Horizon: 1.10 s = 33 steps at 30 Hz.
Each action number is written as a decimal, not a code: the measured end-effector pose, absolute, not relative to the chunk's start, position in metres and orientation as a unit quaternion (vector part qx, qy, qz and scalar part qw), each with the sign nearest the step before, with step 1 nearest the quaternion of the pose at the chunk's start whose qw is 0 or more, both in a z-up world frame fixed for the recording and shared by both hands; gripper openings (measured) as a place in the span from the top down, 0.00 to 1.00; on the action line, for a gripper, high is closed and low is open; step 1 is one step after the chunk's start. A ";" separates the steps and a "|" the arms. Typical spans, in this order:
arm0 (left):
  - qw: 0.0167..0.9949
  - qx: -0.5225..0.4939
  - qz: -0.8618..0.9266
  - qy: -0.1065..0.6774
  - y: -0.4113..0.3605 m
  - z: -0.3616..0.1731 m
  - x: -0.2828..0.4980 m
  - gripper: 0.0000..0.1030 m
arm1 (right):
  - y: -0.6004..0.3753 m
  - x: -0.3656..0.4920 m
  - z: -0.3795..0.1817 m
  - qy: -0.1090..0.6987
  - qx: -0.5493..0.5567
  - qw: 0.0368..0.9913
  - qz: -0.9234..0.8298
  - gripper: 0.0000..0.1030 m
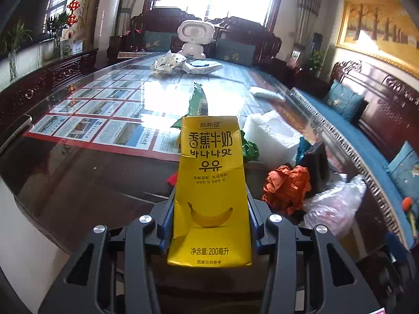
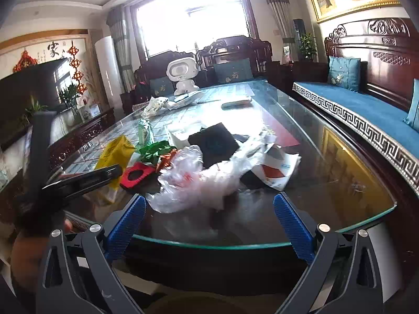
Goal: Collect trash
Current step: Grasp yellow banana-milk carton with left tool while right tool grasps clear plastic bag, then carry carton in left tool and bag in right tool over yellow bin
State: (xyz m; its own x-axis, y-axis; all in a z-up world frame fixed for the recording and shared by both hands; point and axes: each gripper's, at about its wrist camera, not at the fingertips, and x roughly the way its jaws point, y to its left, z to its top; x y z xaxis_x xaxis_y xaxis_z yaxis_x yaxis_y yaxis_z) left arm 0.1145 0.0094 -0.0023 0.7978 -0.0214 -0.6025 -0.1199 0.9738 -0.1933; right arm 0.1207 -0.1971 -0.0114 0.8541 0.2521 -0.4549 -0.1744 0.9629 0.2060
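My left gripper (image 1: 210, 222) is shut on a yellow banana-milk carton (image 1: 210, 183), held upright above the near end of the glass table (image 1: 91, 172). The carton also shows in the right wrist view (image 2: 114, 154), with the left gripper (image 2: 86, 178) on it. My right gripper (image 2: 209, 214) is open and empty at the table's near edge, just before a clear plastic bag (image 2: 199, 180). A trash pile lies on the table: crumpled orange paper (image 1: 286, 188), green wrapper (image 2: 154, 150), a red piece (image 2: 136, 174), a black flat item (image 2: 214, 144), white packaging (image 2: 280, 170).
A white robot toy (image 1: 195, 39) and crumpled white bags (image 1: 167, 62) sit at the table's far end. A green bottle (image 2: 145, 130) stands mid-table. A blue-cushioned wooden sofa (image 2: 366, 104) runs along the right; a dark cabinet (image 1: 52, 78) along the left.
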 end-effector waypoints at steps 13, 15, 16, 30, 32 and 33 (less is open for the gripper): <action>0.953 -0.094 -0.006 0.288 0.035 0.006 0.077 0.56 | -0.175 0.190 -0.032 0.308 0.117 0.940 0.091 0.30; 0.953 -0.091 -0.009 0.287 0.035 0.005 0.074 0.56 | -0.176 0.194 -0.035 0.316 0.120 0.936 0.095 0.43; 0.954 -0.090 -0.010 0.287 0.034 0.005 0.073 0.56 | -0.175 0.194 -0.036 0.317 0.118 0.936 0.096 0.51; 0.958 -0.072 -0.019 0.278 0.027 0.013 0.041 0.56 | -0.195 0.134 0.003 0.245 0.118 0.952 0.141 0.65; 0.958 -0.062 -0.022 0.278 0.023 0.016 0.030 0.56 | -0.196 0.109 0.014 0.234 0.107 0.953 0.162 0.65; 0.958 -0.058 -0.026 0.280 0.021 0.016 0.022 0.56 | -0.196 0.100 0.017 0.231 0.105 0.952 0.172 0.65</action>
State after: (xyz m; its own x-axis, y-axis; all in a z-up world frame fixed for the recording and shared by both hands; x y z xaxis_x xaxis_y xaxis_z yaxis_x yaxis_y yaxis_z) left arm 0.0224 0.0208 0.0156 0.8418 -0.0817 -0.5335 0.0171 0.9920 -0.1248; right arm 0.1001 -0.1961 0.0170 0.8337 0.3764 -0.4041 -0.2791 0.9186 0.2797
